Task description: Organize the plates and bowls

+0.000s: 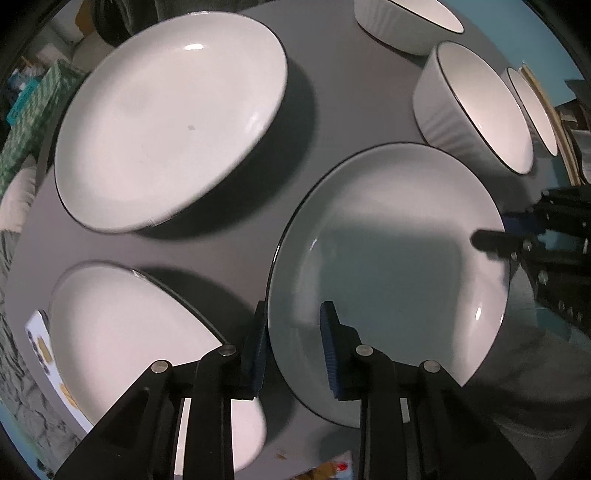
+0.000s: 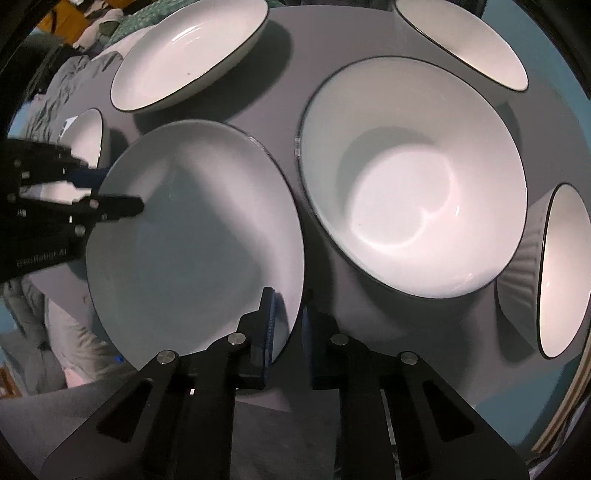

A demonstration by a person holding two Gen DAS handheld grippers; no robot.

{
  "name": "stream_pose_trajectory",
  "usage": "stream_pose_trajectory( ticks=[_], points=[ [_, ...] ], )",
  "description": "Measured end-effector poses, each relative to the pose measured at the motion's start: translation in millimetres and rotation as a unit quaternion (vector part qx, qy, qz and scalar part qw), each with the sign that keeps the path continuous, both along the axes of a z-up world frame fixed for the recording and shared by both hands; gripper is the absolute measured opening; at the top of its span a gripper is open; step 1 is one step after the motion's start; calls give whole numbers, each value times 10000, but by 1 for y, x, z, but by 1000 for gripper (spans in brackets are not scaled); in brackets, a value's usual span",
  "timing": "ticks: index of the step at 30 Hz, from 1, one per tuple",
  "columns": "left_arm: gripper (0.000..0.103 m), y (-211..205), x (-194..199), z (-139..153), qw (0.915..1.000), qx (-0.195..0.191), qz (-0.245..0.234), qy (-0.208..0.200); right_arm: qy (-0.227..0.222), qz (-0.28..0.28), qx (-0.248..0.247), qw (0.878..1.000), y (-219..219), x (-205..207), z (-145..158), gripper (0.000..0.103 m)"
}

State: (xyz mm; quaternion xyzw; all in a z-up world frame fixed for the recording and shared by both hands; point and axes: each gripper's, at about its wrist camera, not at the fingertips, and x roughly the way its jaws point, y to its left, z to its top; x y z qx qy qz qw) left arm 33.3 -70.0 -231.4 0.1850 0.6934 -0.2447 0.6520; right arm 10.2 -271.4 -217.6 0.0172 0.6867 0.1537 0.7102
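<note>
A white plate with a thin black rim (image 1: 391, 273) is held between both grippers, lifted above the grey table (image 1: 332, 92). My left gripper (image 1: 295, 343) is shut on its near rim. My right gripper (image 2: 291, 328) is shut on the opposite rim of the same plate (image 2: 192, 236). The right gripper also shows at the plate's far edge in the left wrist view (image 1: 517, 236), and the left gripper in the right wrist view (image 2: 107, 195). A second plate (image 1: 170, 125) lies at the back left. A third plate (image 1: 125, 347) lies near left.
A deep white bowl (image 2: 410, 177) sits right of the held plate. Ribbed white bowls (image 1: 476, 110) stand at the back right, with another (image 1: 406, 22) behind. A green patterned box (image 1: 33, 110) is off the table's left edge.
</note>
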Motion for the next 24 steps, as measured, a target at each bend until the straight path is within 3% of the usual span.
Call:
stream_pose_trajectory(
  ticks=[7, 13, 19, 24],
  points=[
    [26, 7, -30, 11, 10000, -60, 74, -7, -55, 301, 64, 9995, -11, -1, 3, 11],
    [23, 26, -31, 18, 9980, -375, 415, 308, 25, 581, 48, 9983, 26, 10, -5, 12],
    [23, 35, -30, 20, 9960, -537, 604, 374, 306, 308, 362, 9984, 35, 7, -17, 15],
    [22, 48, -21, 22, 9938, -664, 749, 480, 267, 270, 289, 9989, 42, 7, -19, 17]
  ],
)
